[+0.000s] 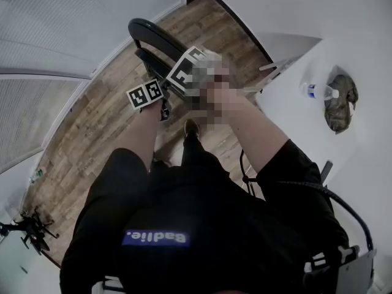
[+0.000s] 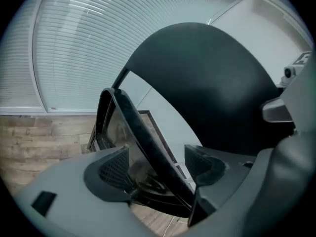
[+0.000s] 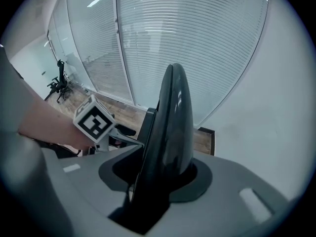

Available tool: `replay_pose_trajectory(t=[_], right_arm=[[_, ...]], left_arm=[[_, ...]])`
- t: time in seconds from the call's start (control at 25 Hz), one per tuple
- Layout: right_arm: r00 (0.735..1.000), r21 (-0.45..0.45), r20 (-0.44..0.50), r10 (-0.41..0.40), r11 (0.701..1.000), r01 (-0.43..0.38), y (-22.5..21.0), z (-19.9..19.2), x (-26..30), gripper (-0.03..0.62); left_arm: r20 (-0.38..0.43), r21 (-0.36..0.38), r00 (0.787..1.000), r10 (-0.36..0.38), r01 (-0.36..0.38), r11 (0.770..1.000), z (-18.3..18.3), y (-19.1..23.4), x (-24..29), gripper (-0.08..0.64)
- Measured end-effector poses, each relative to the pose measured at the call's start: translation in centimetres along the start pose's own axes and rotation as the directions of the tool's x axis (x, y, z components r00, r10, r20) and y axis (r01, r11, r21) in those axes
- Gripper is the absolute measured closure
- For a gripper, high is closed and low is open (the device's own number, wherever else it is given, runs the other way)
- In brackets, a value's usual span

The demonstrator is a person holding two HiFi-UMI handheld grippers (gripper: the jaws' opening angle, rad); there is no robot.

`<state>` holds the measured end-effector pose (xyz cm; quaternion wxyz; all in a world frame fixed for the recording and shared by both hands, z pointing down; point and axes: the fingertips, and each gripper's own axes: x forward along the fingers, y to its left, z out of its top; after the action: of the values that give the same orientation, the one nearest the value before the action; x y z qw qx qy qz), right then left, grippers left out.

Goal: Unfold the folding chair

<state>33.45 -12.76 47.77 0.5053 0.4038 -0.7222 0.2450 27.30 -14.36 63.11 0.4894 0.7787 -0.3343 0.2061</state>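
Right tongs [image 3: 160, 174] are clenched on the upper edge of the folding chair [image 3: 170, 122], which is located over the wooden floor [image 1: 92, 133], while left tongs [image 2: 160, 167] are spread, unpressed, around a frame rail [image 2: 143, 137], so unfolding is judged barely begun.

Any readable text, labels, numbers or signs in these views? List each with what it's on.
"Badlie." in white letters on a blue patch on the person's black top, upside down in the head view; the spelling is uncertain.
White marker cubes: black-and-white square patterns only, no words.
Clear plastic water bottle on the white table: label too small to read.
Black folding chair: no print visible in any view.
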Motion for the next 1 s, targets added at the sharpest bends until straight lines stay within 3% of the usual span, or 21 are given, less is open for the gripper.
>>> replay_pose_trajectory(t=[0.4,0.56,0.72,1.0], right_arm=[[0.999,0.004,0.016,0.031,1.000,-0.031,1.7,0.7,0.0,0.437],[0.999,-0.001,0.021,0.041,0.999,-0.041,2.2,0.5,0.0,0.437],[0.999,-0.008,0.011,0.039,0.999,-0.039,2.0,0.7,0.1,0.437],[0.999,-0.006,0.000,0.040,0.999,-0.040,2.9,1.2,0.4,0.437]], left_arm=[[-0.060,-0.061,0.993,0.100,-0.103,0.993,-2.0,2.4,5.2,0.222],[-0.110,-0.091,0.993,0.050,-0.060,0.994,-3.1,2.1,6.4,0.224],[-0.095,-0.120,0.995,-0.019,0.008,0.993,-2.6,1.5,6.7,0.239],[-0.094,-0.121,0.994,-0.059,0.047,0.992,-3.2,3.3,4.1,0.249]])
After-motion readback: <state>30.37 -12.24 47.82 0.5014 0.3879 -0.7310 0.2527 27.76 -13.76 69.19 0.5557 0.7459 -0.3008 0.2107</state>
